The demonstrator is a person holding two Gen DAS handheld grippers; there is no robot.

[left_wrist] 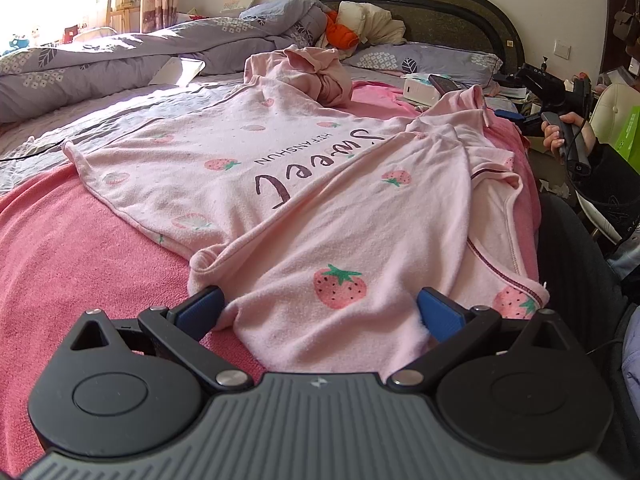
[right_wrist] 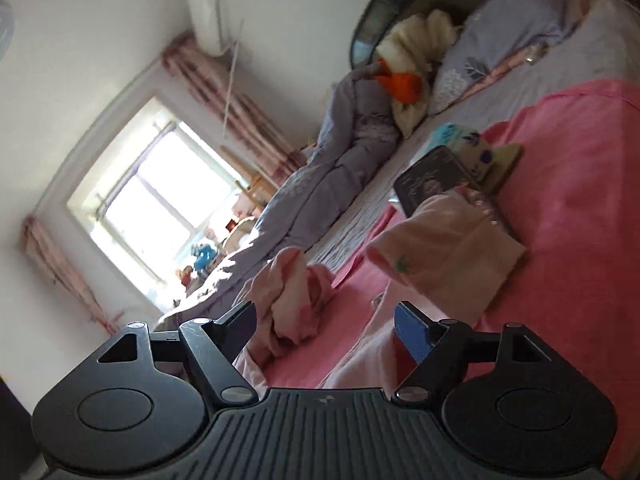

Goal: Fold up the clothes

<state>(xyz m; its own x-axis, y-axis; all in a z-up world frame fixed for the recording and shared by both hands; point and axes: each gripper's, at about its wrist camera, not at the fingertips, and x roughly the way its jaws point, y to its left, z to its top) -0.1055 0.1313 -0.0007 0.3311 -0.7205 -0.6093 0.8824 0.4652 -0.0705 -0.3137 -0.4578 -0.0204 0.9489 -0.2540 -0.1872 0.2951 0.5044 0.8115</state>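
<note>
Left wrist view shows the left gripper (left_wrist: 320, 312) spread wide, its blue pads either side of the near edge of the pink strawberry shirt (left_wrist: 280, 184), which lies flat on the pink blanket (left_wrist: 80, 248). Beyond it sit a bunched pink garment (left_wrist: 316, 76), a white box (left_wrist: 420, 90) and a grey duvet (left_wrist: 120, 56). Right gripper (right_wrist: 326, 326) is tilted and also spread, holding nothing, with a dark phone (right_wrist: 436, 184) on the blanket ahead.

left gripper (left_wrist: 320, 312): fingers spread wide, low | right gripper (right_wrist: 326, 326): fingers apart, tilted
</note>
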